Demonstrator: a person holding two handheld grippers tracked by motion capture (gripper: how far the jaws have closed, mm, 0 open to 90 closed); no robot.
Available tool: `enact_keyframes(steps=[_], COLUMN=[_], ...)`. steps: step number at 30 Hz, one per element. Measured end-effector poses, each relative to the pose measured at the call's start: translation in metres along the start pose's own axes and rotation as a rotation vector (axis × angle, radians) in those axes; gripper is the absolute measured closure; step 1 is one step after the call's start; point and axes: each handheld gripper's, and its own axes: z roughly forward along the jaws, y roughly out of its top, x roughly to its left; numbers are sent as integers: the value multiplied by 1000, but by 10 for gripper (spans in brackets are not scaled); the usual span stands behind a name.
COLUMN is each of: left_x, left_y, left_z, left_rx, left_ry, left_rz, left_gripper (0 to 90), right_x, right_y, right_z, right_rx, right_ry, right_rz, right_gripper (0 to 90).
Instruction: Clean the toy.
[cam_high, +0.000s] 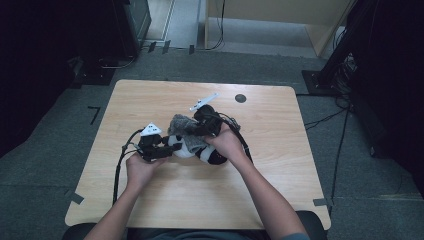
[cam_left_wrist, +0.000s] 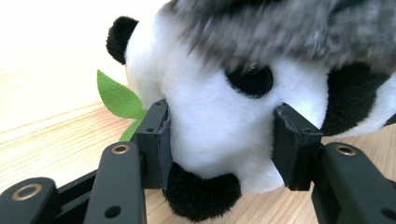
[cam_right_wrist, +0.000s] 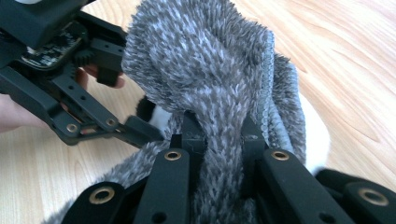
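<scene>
- The left gripper (cam_left_wrist: 219, 140) is clamped on the plush panda's (cam_left_wrist: 219, 107) white head, which lies on the wooden surface (cam_high: 200, 200).
- The right gripper (cam_right_wrist: 219, 140) pinches the grey fuzzy sock (cam_right_wrist: 205, 60) draped over the panda.

One black-and-white plush panda toy (cam_left_wrist: 219, 126) lies on one light wooden table (cam_high: 150, 200). One fuzzy grey knitted cloth (cam_right_wrist: 210, 74) is draped over it. One green felt leaf (cam_left_wrist: 116, 100) sticks out beside the panda's head. Two black two-jaw grippers are in use, a left gripper (cam_high: 167, 150) and a right gripper (cam_high: 202, 131). One small dark round disc (cam_high: 240, 98) sits in the tabletop near its far edge.
</scene>
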Motion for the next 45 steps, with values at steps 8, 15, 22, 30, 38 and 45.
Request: enact_keyframes(steps=[8, 15, 22, 30, 38, 45], left_x=[0, 1, 1, 1, 1, 1], left_y=[0, 0, 0, -2, -3, -3], left_z=[0, 0, 0, 0, -1, 0], left_rx=[11, 4, 2, -3, -7, -10], left_ry=[0, -11, -12, -5, -6, -7], left_rz=[9, -1, -6, 13, 22, 7], left_gripper=[467, 466, 466, 463, 455, 439], right_x=[-23, -40, -48, -53, -50, -51], right_y=[-15, -24, -28, -31, -28, -30], right_z=[-15, -27, -34, -46, -67, -93], right_rx=[-1, -20, -38, -57, -128, -163], right_ry=[-59, -84, -114, -129, -132, -184], right_rz=[55, 90, 110, 154, 153, 149], right_gripper=[791, 792, 791, 791, 792, 792])
